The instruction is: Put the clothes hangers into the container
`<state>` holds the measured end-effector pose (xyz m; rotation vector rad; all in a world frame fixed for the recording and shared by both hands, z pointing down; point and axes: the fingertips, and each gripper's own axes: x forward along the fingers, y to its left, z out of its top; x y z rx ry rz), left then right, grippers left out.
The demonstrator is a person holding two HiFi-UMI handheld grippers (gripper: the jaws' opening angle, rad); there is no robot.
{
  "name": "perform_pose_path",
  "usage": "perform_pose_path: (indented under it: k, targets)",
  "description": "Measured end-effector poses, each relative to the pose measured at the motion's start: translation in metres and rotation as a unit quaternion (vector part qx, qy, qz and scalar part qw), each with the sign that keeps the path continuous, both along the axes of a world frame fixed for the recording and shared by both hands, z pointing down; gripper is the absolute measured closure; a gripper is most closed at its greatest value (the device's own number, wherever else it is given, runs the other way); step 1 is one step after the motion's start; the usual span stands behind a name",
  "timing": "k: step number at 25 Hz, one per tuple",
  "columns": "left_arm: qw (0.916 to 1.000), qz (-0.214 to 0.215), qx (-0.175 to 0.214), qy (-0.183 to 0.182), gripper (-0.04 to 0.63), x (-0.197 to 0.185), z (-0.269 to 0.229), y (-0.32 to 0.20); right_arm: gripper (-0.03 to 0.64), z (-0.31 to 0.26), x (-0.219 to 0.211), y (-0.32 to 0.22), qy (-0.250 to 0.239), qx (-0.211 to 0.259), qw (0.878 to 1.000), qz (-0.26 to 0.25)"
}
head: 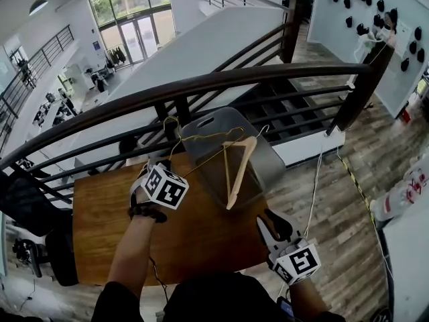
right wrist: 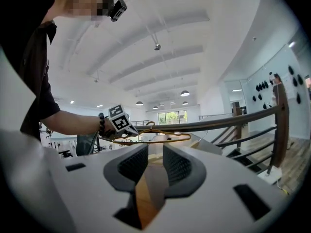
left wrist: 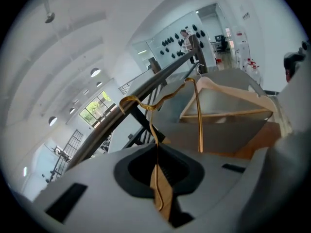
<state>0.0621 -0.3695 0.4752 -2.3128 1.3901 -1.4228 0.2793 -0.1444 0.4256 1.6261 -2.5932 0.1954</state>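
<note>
While the left claw (left wrist: 156, 152) was clamped together on the thin gold wire hanger (left wrist: 199, 125), the wire ran out of the pinch and hung over the open top of the grey container (head: 268, 159), not yet inside it. The grip sat on the end of the wire farthest from the container, so most of the hanger stuck out unsupported.

A wooden hanger (head: 244, 166) was at the container too, apparently resting inside and leaning on one wall, though the head view was too steep to be sure it sat fully in.

The right claw (right wrist: 155, 152) was on the near side of the container, over the worktop (head: 114, 227), with its jaws apart and nothing between them.

Handling judgement:
- The wire hanger looked very light and springy, and already bent out of a clean triangle.
- Smooth, thin wire would likely slip or swing round in a pinch, so a firm clamp on a straight run near a corner suits it better than one on the hook.
- It looked hard to break but likely to snag on the container rim or on the wooden hanger.
- The wooden hanger looked stiff and heavier, best taken on its bar or a shoulder.
</note>
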Motion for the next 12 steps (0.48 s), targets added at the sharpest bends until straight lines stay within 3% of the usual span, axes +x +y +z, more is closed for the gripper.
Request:
perform_pose_path:
  k: [12]
  targets:
    - [0.9973,-0.014,-0.019,-0.070,0.571,0.056,0.000,-0.026,0.526,0.006,0.033,-0.006,-0.018,0.003,1.000,-0.015]
